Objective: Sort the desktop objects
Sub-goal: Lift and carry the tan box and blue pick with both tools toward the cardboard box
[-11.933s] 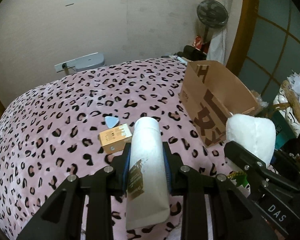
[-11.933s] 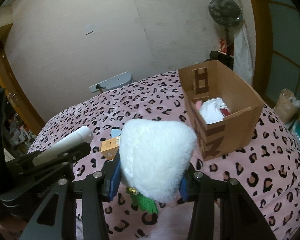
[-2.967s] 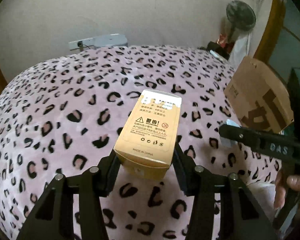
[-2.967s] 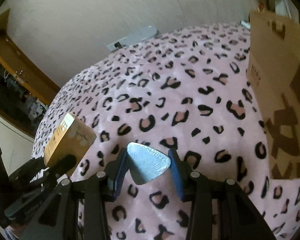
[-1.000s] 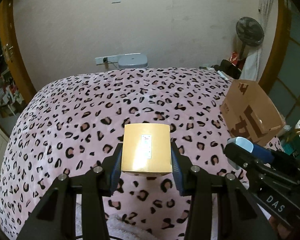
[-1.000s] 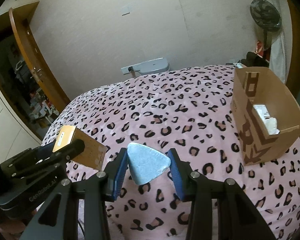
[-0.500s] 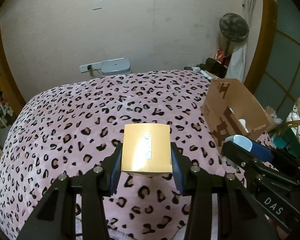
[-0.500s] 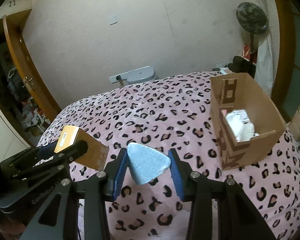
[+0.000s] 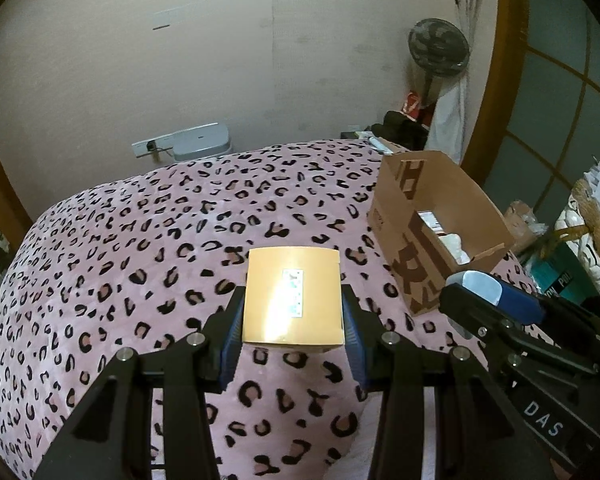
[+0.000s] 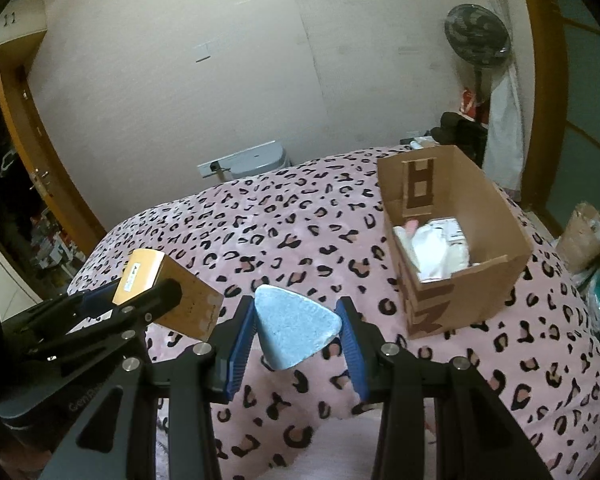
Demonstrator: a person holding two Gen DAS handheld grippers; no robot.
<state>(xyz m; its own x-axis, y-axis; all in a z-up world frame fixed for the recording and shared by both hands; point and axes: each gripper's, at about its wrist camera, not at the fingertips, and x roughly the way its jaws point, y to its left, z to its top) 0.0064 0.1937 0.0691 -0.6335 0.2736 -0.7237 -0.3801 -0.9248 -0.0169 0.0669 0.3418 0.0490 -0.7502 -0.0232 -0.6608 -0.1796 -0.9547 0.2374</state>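
My left gripper point(image 9: 293, 322) is shut on a small tan carton point(image 9: 293, 298), held above the leopard-print blanket; the carton also shows in the right wrist view point(image 10: 168, 294). My right gripper point(image 10: 297, 334) is shut on a light blue rounded triangular sponge point(image 10: 294, 332), also above the blanket; it shows in the left wrist view point(image 9: 480, 284). The open cardboard box point(image 10: 496, 264) stands ahead and right of both grippers, with white items point(image 10: 436, 250) inside. It also shows in the left wrist view point(image 9: 404, 240).
The pink leopard-print blanket point(image 9: 140, 260) covers the whole surface. A grey device and power strip point(image 9: 200, 145) sit at its far edge by the wall. A fan point(image 9: 438, 46) and clutter stand at the right. A wooden door frame point(image 10: 32, 128) is at the left.
Both grippers have shifted toward the cardboard box with their loads still held. The box now appears nearer and its inside shows more.
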